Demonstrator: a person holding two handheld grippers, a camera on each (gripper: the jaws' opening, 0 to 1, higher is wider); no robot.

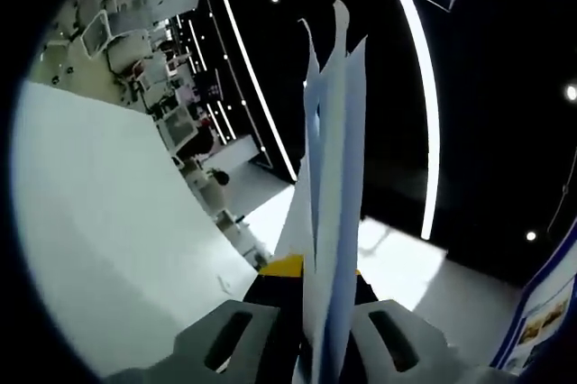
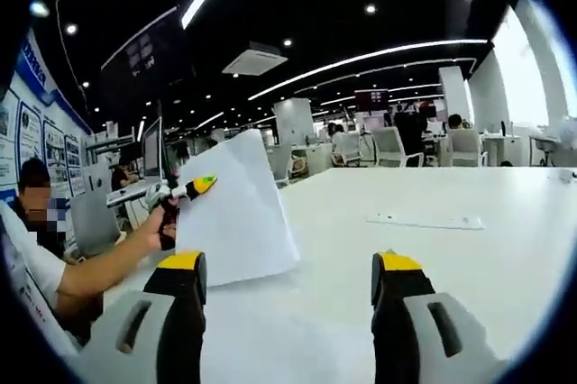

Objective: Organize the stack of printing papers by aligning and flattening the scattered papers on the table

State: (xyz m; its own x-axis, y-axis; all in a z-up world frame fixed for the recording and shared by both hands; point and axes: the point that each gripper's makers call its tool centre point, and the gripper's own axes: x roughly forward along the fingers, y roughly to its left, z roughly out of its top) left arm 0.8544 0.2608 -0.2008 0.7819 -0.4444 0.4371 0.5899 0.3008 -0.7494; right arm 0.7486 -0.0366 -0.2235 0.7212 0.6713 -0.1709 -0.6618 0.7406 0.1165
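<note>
In the left gripper view a stack of white papers stands edge-on, rising straight up from between the jaws of my left gripper, which is shut on its lower edge. The right gripper view has the same stack upright with its bottom edge on the white table, pinched at its left edge by the yellow-tipped left gripper in a person's hand. My right gripper is open over the table, to the right of the stack and apart from it. One loose sheet lies flat farther back.
The white table spreads wide to the left in the left gripper view. A person sits at the table's left end. Office chairs and desks stand behind the far edge. Monitors stand at the back left.
</note>
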